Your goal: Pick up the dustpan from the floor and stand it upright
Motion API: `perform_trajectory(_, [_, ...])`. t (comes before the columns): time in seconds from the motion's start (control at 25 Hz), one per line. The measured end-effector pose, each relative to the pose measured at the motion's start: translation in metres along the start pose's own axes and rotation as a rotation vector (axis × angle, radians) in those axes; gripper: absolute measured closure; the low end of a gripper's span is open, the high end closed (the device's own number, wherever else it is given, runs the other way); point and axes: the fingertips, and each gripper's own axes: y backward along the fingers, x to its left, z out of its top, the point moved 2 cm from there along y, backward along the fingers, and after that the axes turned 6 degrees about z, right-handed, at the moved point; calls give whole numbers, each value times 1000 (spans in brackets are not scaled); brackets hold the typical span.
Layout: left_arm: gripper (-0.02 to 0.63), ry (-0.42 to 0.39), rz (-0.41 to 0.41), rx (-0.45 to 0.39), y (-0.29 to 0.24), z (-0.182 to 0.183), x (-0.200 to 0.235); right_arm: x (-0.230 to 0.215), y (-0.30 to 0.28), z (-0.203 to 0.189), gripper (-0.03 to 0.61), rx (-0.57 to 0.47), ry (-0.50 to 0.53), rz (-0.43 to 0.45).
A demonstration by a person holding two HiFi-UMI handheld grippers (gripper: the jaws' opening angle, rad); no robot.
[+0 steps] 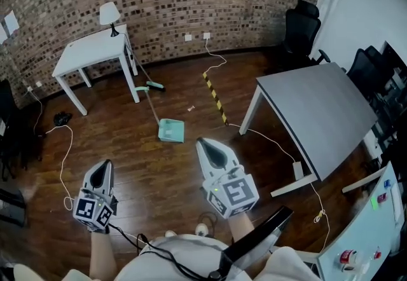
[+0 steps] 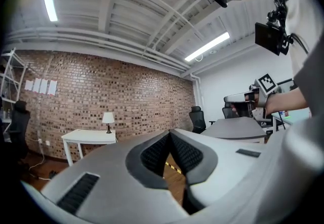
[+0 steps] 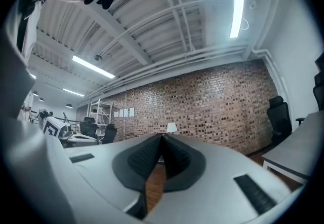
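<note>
- The mint-green plastic dustpan with a long thin handle (image 1: 171, 130) lies flat on the dark wooden floor (image 1: 127, 152). Its pan is nearest the person, and its handle runs away towards 11 o'clock.
- Both tongs are held closed and empty. The jaws of the left gripper (image 1: 101, 173) are pressed together with nothing between them, and so are those of the right gripper (image 1: 212, 152).
- The dustpan is well apart from both, at about 1 o'clock of the left gripper and 11 o'clock of the right.
- The approach is probably best finished first, with one gripper then opened and lowered over the handle near the pan. A grip taken crosswise on the thin shaft would let it be pivoted up over the pan's base.
- The pan should be settled squarely before release, or it may tip over.
- The dustpan is not seen in either gripper view, where only brick wall and furniture appear.
- The green piece at the handle's far end, by the white square table (image 1: 92, 52), cannot be identified.
</note>
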Motion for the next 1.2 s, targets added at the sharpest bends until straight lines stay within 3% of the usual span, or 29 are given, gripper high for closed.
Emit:
perform_trajectory(0.72, [607,-24,-47,-23,4,7,0,28,-15,-13,600,58,42,23])
perform_trajectory(0.96, [607,-97,-54,-13,7,6,-4,40,-18,-11,600,33,63,67])
perform_trajectory(1.2, [607,-84,-57,-14,11,6,-6,50,-20,-9,600,26,79,95])
